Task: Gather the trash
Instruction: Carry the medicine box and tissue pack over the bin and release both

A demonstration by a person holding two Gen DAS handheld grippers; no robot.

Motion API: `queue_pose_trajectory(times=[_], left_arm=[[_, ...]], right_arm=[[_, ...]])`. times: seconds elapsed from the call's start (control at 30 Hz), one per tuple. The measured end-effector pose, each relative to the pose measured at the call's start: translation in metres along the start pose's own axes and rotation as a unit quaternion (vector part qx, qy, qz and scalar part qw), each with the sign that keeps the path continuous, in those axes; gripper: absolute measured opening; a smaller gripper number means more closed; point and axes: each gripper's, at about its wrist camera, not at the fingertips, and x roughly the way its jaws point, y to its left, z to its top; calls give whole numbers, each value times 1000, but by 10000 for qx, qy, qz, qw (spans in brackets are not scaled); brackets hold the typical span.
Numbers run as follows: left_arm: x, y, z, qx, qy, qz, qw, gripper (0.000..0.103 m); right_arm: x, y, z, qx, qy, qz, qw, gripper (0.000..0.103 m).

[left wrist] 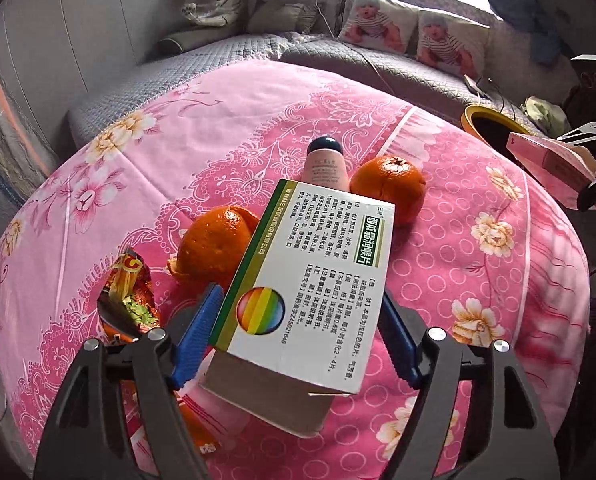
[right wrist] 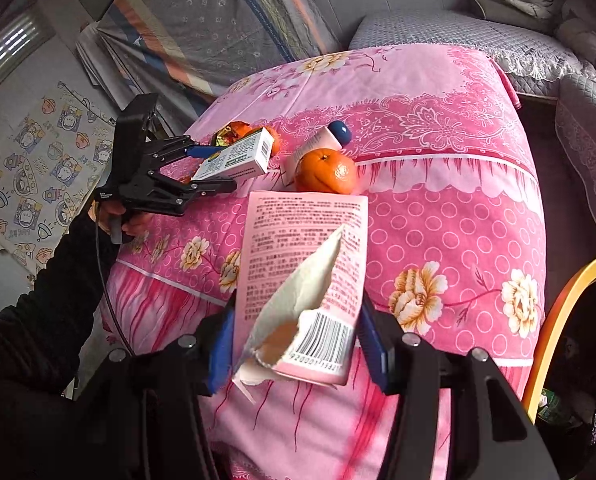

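My left gripper point(left wrist: 298, 312) is shut on a white and green medicine box point(left wrist: 310, 276) and holds it above the pink floral table point(left wrist: 478, 280). The left gripper also shows in the right wrist view point(right wrist: 218, 168) with the box point(right wrist: 238, 158). My right gripper point(right wrist: 294, 340) is shut on a torn pink box point(right wrist: 302, 264) with a barcode; that pink box also shows in the left wrist view point(left wrist: 546, 156). On the table lie an orange peel point(left wrist: 214, 244), a whole orange point(left wrist: 390, 184), a pink tube with a dark cap point(left wrist: 324, 160) and a snack wrapper point(left wrist: 126, 296).
A yellow-rimmed bin with a dark liner point(right wrist: 558, 320) stands at the right of the table; the bin shows in the left wrist view too point(left wrist: 490, 124). A grey sofa point(left wrist: 258, 52) with cushions runs behind the table.
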Motion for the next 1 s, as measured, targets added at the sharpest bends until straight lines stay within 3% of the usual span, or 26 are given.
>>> queue_pose_trajectory(times=[0.07, 0.27, 0.4, 0.5, 0.6, 0.8, 1.0], left_arm=[[-23, -10, 3, -64, -329, 6, 9994, 71], [-79, -58, 29, -354, -1356, 604, 9883, 72], [-86, -95, 58, -678, -1510, 1291, 9777, 72], [-86, -121, 80, -914, -1595, 1430, 9725, 72], [-81, -150, 100, -939, -1688, 1446, 9705, 72], [-69, -202, 131, -833, -1826, 1129, 9731, 72], [-56, -247, 155, -514, -1956, 846, 9757, 72]], right_arm=[[-13, -2, -1, 68, -185, 28, 9998, 51], [-54, -14, -7, 312, -794, -27, 9964, 51], [-80, -30, -14, 585, -1138, -140, 9917, 51], [-100, -43, -20, 779, -1437, -295, 9861, 51], [-120, -57, -28, 1008, -1749, -468, 9783, 51], [-160, -87, -45, 1385, -2338, -1183, 9551, 51], [-180, -124, -60, 1762, -2587, -1665, 9351, 51]])
